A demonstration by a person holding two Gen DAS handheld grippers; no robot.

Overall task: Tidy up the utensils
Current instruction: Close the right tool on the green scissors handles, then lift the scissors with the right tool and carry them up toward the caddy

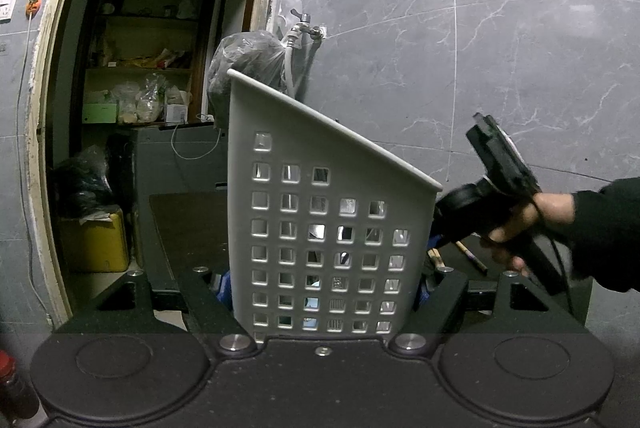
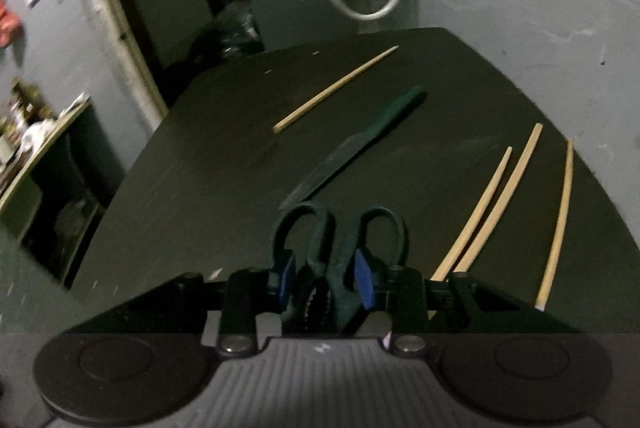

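While the left gripper (image 1: 324,292) is clamping the white perforated utensil holder (image 1: 320,211) upright by its sides, the right gripper (image 2: 323,282) is pinching dark scissors (image 2: 332,252) just below the finger loops, over the near edge of the dark table (image 2: 192,167). Judged stiff, fairly heavy, smooth-handled; a hold by the pivot seems steadier than by the loops. Beyond them a dark-handled knife (image 2: 356,143) is lying mid-table; three light chopsticks (image 2: 496,195) are lying toward the right edge, one chopstick (image 2: 336,87) nearer the far edge: light, rigid, prone to rolling; best taken mid-length
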